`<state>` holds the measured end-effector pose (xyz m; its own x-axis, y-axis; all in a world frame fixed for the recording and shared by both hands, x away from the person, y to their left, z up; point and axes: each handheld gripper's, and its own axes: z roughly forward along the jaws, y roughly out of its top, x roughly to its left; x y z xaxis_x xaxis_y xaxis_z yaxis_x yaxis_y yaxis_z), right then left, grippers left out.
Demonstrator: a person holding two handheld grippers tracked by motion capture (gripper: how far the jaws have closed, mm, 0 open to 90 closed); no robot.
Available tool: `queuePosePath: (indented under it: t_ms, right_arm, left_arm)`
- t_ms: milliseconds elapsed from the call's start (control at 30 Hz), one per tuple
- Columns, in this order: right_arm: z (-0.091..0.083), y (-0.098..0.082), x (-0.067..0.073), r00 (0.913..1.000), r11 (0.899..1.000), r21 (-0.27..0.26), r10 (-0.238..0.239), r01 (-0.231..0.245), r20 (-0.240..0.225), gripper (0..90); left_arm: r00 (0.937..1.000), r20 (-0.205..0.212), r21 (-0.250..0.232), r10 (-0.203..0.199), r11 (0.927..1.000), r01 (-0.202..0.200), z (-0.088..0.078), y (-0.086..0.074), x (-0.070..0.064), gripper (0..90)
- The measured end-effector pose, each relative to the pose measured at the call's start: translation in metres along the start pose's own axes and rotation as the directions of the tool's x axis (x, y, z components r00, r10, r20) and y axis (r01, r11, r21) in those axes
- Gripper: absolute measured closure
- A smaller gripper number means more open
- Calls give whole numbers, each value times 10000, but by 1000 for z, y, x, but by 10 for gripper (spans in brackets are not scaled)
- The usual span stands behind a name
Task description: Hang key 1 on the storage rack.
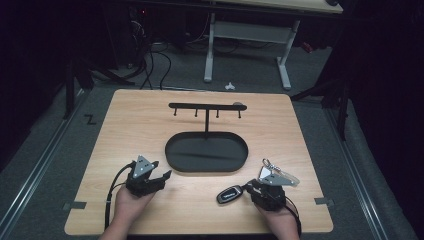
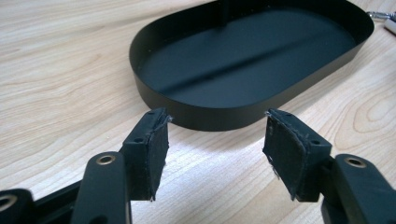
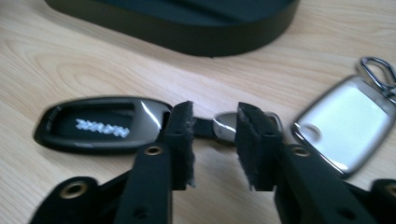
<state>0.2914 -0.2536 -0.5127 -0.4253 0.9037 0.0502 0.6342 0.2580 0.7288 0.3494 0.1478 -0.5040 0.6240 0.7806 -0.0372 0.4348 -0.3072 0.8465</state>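
A black car key fob (image 1: 230, 194) (image 3: 98, 126) with white lettering lies flat on the wooden table (image 1: 130, 125), near its front edge. A short strap and a metal ring (image 3: 225, 125) link the fob to a shiny silver tag (image 3: 343, 123), which ends in a clip (image 3: 378, 74). My right gripper (image 1: 248, 189) (image 3: 215, 112) straddles that link, jaws narrowly apart, with the ring between the pads and no clear pinch on it. At the front left my left gripper (image 1: 162, 170) (image 2: 215, 140) is open and empty, pointing at the rim of the black oval tray (image 1: 220, 155) (image 2: 243, 51).
The tray (image 3: 187, 32) is the base of a black stand whose post carries a crossbar (image 1: 205, 106) with several small hooks. Bare wood surrounds it. Beyond the table stand a white desk frame (image 1: 247, 35) and cables on the dark floor.
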Motion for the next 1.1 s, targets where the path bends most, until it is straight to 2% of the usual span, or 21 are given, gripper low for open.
queuePosePath:
  t_ms: [167,233,333,467,633,833,933,1033,1067,1100]
  right_arm:
    - [0,-3,-6,9999,9989,473,72,-66,-113,795]
    - [1,-3,-5,9999,9981,608,62,-56,-87,809]
    - [2,-3,-6,9998,9979,647,-58,72,-206,812]
    - [6,-3,-6,9998,9962,876,20,-3,-194,816]
    - [12,1,-7,9999,9965,841,-26,34,-98,815]
    - [25,13,-4,9997,9962,834,-239,243,-56,811]
    - [32,19,-2,9996,9960,858,-235,246,-140,777]
    - [27,21,1,9997,9980,584,-246,248,-50,757]
    - [22,23,3,9995,9990,312,-303,304,-56,737]
    - [9,27,14,9991,9985,-400,-379,370,-204,689]
  left_arm:
    - [9998,-5,12,-193,9998,193,-1,0,0,403]
    - [10000,-59,99,-73,9999,73,1,0,-1,403]
    - [9997,-179,132,168,9998,-166,2,0,-3,403]
    - [9998,-210,-87,-15,10000,13,-1,1,0,403]
    - [9996,-250,-89,-92,9999,90,-4,-1,2,403]
    - [9993,-342,-73,120,9999,-122,-11,-4,3,403]
    - [9996,-252,-59,-85,9999,83,-14,-8,6,403]
    - [9994,-336,-85,-60,9999,58,-16,-8,7,403]
    - [9994,-336,-142,-66,9999,61,-17,-8,7,403]
    - [9994,-324,-186,-103,9998,97,-18,-8,6,405]
